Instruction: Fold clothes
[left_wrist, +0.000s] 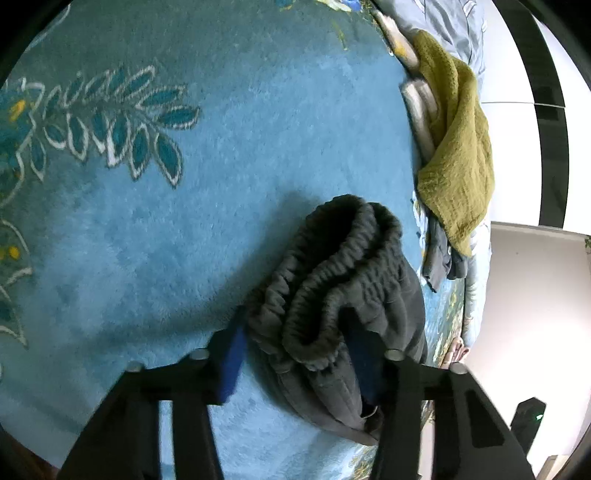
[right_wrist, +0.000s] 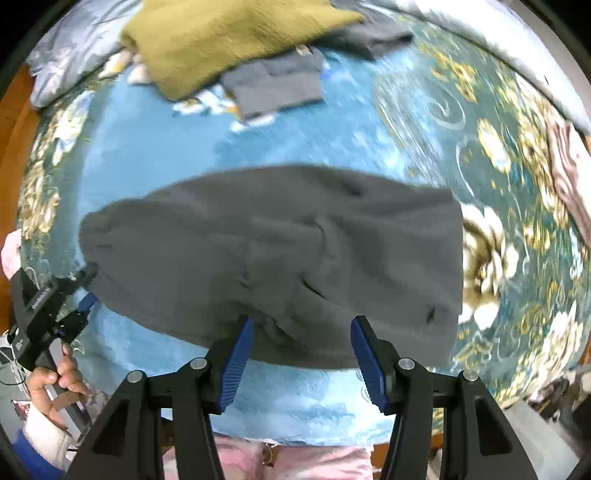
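Observation:
A dark grey garment (right_wrist: 273, 258) lies folded across a blue floral blanket (right_wrist: 155, 155). Its gathered elastic waistband (left_wrist: 332, 273) is doubled over and sits between the fingers of my left gripper (left_wrist: 297, 332), which stands open around it; cloth covers part of the right blue pad. The right wrist view shows the left gripper (right_wrist: 79, 302) at the garment's left end, held by a hand (right_wrist: 55, 376). My right gripper (right_wrist: 301, 328) is open at the garment's near edge, its blue pads (right_wrist: 240, 354) just touching or overlapping the hem, gripping nothing.
An olive green knitted piece (right_wrist: 229, 33) and a folded grey garment (right_wrist: 277, 85) lie at the far side of the blanket, with pale blue-grey bedding (right_wrist: 70, 48) behind. The blanket's edge (left_wrist: 461, 317) drops off to the right. Pink trousers (right_wrist: 314, 461) show below the right gripper.

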